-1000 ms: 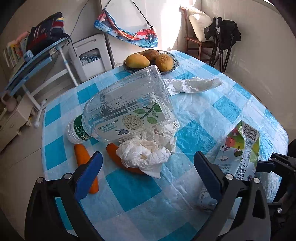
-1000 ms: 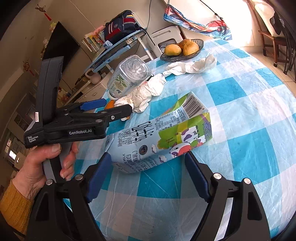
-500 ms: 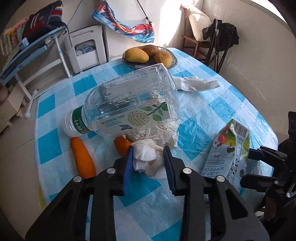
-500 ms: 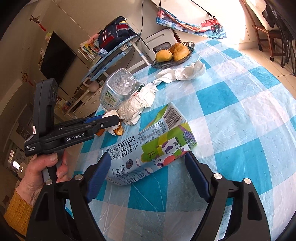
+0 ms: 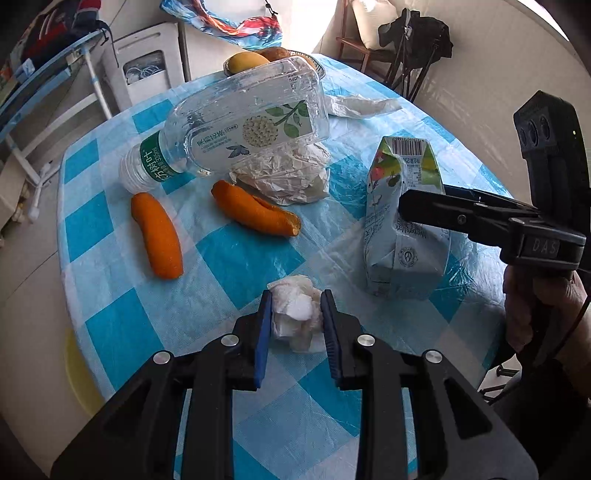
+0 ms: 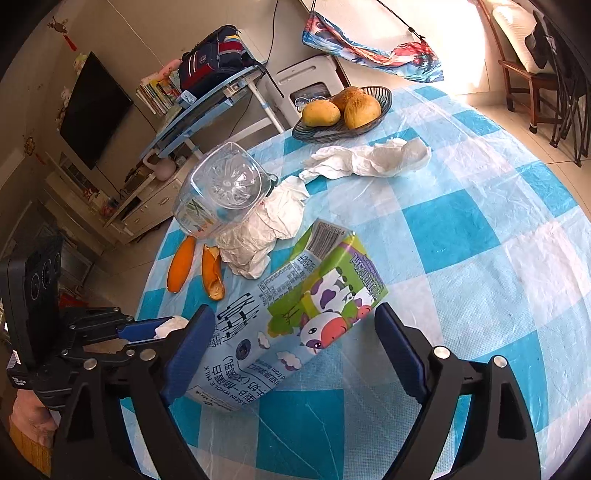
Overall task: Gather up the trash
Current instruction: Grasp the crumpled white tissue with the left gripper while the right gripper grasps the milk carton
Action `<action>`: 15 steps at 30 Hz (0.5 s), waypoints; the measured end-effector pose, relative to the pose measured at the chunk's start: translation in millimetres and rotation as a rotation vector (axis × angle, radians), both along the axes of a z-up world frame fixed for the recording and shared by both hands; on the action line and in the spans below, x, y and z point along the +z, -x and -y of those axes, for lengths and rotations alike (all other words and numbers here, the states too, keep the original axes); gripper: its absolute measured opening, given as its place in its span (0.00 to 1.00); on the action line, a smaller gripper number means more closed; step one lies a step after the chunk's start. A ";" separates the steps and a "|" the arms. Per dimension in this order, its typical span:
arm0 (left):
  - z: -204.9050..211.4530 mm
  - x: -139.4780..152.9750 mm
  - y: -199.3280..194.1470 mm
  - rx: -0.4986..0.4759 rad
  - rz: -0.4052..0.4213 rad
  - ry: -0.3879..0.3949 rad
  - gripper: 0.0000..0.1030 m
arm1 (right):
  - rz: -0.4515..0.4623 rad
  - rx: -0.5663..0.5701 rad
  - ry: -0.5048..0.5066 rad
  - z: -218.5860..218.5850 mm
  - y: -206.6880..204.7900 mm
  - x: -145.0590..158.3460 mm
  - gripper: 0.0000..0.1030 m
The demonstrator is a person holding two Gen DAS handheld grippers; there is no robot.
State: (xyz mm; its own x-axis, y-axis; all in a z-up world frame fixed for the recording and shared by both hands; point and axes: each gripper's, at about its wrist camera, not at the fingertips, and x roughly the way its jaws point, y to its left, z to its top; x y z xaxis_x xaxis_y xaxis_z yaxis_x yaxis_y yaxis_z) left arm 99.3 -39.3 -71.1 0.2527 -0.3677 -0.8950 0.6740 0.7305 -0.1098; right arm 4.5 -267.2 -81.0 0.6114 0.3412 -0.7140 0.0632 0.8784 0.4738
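The left gripper [image 5: 296,312] squeezes a tissue [image 5: 295,314] tight so it can carry this trash off the table [image 5: 240,254]. It tips steeply down. The right gripper [image 6: 295,347] points down too, its jaws just opening wider around the carton [image 6: 295,317] without pinching it, likely to grab it next.

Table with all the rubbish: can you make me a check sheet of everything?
Surface: round table, blue-and-white checked cover.
Job's things: milk carton, empty bottle, crumpled paper, long tissue, two orange peels.
Clutter: fruit bowl.
Grippers: left gripper shut on tissue wad; right gripper open around the carton.
Cables: wall cord.
Surroundings: television, chair.
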 end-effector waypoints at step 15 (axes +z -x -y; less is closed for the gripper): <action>-28.4 -4.6 14.8 0.071 -0.049 -0.018 0.44 | -0.017 0.239 0.027 -6.4 8.6 25.5 0.37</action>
State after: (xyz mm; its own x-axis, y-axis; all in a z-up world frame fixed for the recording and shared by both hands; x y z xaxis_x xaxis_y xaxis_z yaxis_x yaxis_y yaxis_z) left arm 84.5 -10.9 -75.7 0.2334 -0.3341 -0.9132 0.6144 0.7786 -0.1278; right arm -4.1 -260.8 -55.5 0.5035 0.4558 -0.7340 -0.1406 0.8814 0.4510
